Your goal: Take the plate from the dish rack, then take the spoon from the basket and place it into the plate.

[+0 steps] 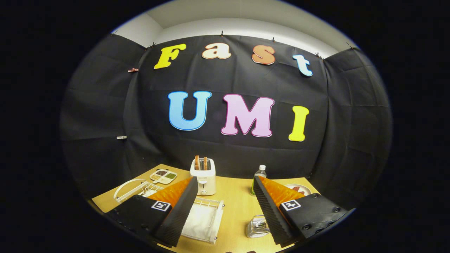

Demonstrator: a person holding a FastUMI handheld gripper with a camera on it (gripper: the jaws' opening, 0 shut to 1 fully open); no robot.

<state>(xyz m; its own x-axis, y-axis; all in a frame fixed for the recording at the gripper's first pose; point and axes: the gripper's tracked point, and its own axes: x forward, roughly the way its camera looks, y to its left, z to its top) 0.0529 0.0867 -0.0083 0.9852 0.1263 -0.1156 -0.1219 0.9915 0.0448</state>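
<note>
My gripper (pixel 224 178) is open, held above a wooden table (pixel 233 203) with nothing between its fingers. A white wire dish rack (pixel 205 217) lies below and beside the left finger, partly hidden by it. More white wire and a white curved rim (pixel 128 187) stick out to the left of that finger; I cannot tell if this rim is the plate. A small metal mesh basket (pixel 256 226) stands just inside the right finger, low between the two fingers. What it holds is too small to tell.
A white toaster (pixel 204 175) with two slices of toast stands just ahead of the left fingertip. Next to the right fingertip is a clear bottle (pixel 259 177). A divided tray (pixel 163 176) of food sits at the back left, and a plate with food (pixel 299 189) beyond the right finger.
</note>
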